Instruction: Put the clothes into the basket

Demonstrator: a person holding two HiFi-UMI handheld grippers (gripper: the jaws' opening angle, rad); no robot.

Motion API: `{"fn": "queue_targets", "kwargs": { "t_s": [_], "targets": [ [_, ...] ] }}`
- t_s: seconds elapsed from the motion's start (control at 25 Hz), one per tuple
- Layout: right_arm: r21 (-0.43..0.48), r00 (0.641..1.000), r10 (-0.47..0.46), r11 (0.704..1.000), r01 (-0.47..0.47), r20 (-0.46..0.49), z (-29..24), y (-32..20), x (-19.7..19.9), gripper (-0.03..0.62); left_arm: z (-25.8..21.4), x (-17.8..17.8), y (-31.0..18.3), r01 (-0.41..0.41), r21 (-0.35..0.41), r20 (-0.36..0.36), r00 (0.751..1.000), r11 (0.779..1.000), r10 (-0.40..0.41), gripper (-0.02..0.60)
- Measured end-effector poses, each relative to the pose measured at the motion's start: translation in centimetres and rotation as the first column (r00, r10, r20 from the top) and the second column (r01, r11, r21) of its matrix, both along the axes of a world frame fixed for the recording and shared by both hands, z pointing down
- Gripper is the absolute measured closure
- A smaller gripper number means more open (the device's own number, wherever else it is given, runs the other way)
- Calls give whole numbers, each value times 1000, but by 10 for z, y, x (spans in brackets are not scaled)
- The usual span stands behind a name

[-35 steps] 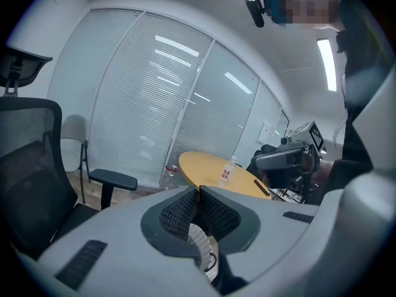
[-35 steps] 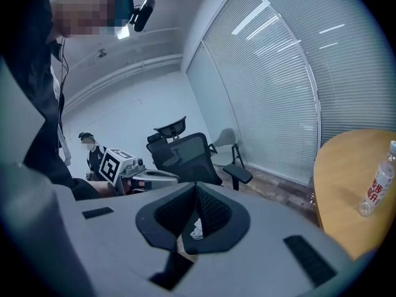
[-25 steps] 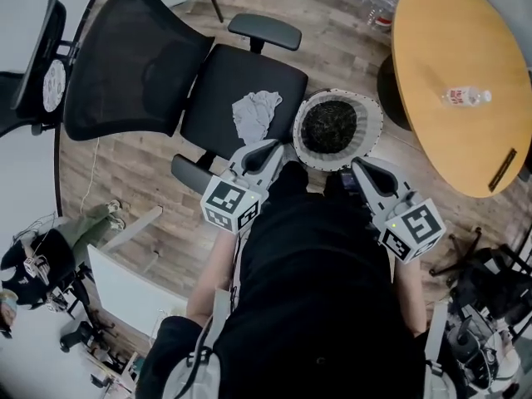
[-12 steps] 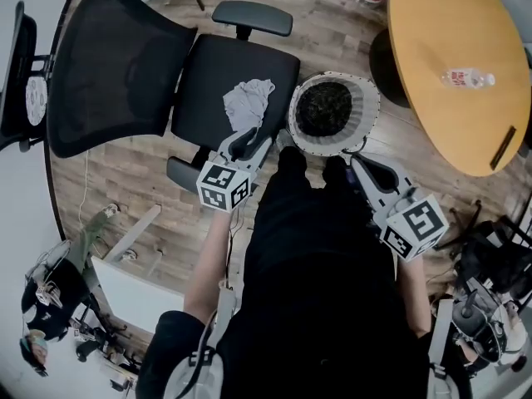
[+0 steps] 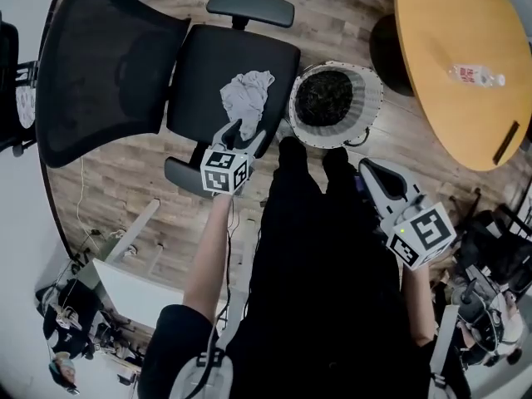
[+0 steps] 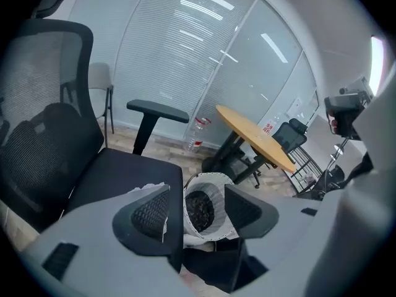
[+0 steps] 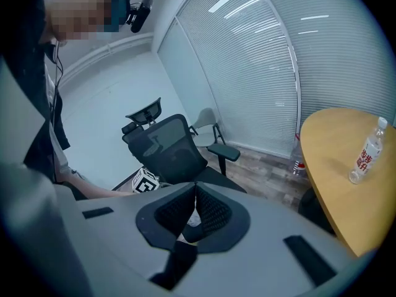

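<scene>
We have just been opening our empty left claw (image 5: 243, 133), the grey garment (image 5: 246, 92) just ahead ready to grab; our right claw (image 7: 193, 212) is closed, empty.

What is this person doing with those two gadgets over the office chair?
A person holds a gripper in each hand. The left gripper, jaws just opening and empty, hovers by a grey garment on the black chair seat. The right gripper is shut, off to the side. The white basket stands on the floor beside the chair with dark items inside.
</scene>
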State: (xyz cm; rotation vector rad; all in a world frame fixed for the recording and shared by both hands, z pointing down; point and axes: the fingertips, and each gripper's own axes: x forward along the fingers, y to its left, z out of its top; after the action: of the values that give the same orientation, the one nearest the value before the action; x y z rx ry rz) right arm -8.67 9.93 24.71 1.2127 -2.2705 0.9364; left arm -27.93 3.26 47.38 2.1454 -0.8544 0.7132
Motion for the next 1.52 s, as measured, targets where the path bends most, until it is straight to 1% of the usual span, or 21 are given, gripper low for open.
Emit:
{"fn": "queue_targets", "kwargs": {
  "t_s": [0.16,0.32,0.52,0.68,0.8,0.88,1.0,1.16,1.36,1.44,1.52],
  "targets": [
    [-28,1000,9,1000,-10,-30,9,-1,3,577,45,-7,1,-27,-59,64,998,998,30,264],
    [-61,999,4,998,-7,-41,17,-3,1,577,78,-15,-3,-31,-81,113,993,996,40,238],
    [-113,998,-11,994,4,-58,34,-3,-2,577,121,-24,-6,30,-145,132,991,989,-10,209],
    [-147,996,-31,989,19,-79,46,-3,-6,577,151,-28,-11,46,-149,170,985,988,-21,181],
    [-170,997,-30,985,17,-77,53,1,-8,577,170,-33,-18,76,-152,200,979,986,-45,164],
    [-189,997,-31,982,17,-74,57,5,-8,577,183,-38,-23,110,-166,219,973,980,-72,145],
    [-221,996,-40,975,21,-82,64,10,-5,577,202,-38,-27,167,-202,235,965,965,-118,127],
    [-261,996,-39,965,16,-83,79,12,-8,577,225,-43,-34,200,-223,258,956,954,-140,98],
    [-283,997,-36,959,16,-66,91,11,-12,577,246,-39,-43,205,-235,270,953,950,-139,97],
    [-297,997,-38,955,16,-66,96,12,-11,577,254,-39,-45,212,-236,286,948,949,-141,97],
    [-306,997,-35,952,14,-64,101,11,-9,577,264,-40,-46,230,-244,302,941,942,-152,98]
  ]
}}
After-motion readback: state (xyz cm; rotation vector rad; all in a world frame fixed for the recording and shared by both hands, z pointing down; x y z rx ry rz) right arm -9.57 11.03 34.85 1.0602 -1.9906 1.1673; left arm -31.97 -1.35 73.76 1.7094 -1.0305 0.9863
